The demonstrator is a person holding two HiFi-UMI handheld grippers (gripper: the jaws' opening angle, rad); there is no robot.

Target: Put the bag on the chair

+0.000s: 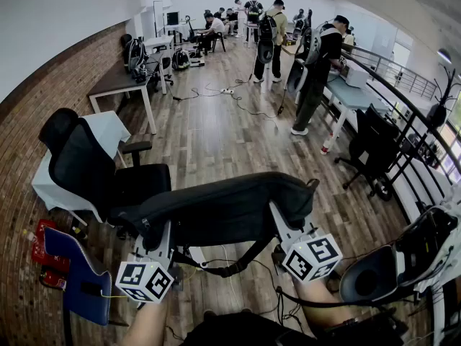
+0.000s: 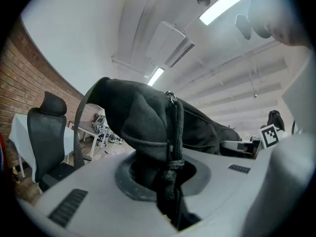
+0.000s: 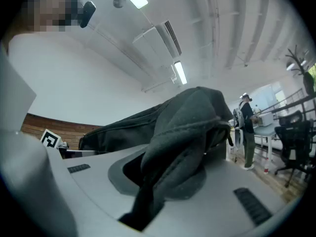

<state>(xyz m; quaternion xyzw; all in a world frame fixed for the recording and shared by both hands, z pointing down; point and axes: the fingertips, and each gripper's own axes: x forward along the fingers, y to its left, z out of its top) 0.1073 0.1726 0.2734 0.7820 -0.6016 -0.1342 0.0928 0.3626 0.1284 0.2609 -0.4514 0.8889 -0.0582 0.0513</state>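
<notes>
The left gripper [image 2: 168, 181] is closed on one end of the black bag [image 2: 148, 117]: in the left gripper view its jaws pinch a bunch of the fabric together with a dark knotted cord, and the cloth fills the gap between them. The right gripper [image 3: 148, 196] is closed in the same way on the other end of the bag [image 3: 187, 127], where a thick fold of fabric goes down between its jaws. In both gripper views the pads themselves are buried under the cloth, so the exact place of contact is hard to see.

In the head view the left gripper [image 1: 164, 228] and the right gripper [image 1: 277, 213] hold the bag [image 1: 223, 207] in the air, stretched almost level between them. A strap [image 1: 230, 267] hangs in a loop under it. The left end of the bag is just beside the front edge of the seat of the black office chair [image 1: 86, 168]; I cannot tell if it touches the seat. The chair stands on the wooden floor [image 1: 216, 135] near the brick wall [image 1: 43, 99], with a white-covered table [image 1: 108, 130] behind its back.

The bag hides the lower part of the chair. The person's forearms [image 1: 151, 323] are cut by the bottom edge. Several people [image 1: 317, 71] stand at the far end of the room, too small to describe
</notes>
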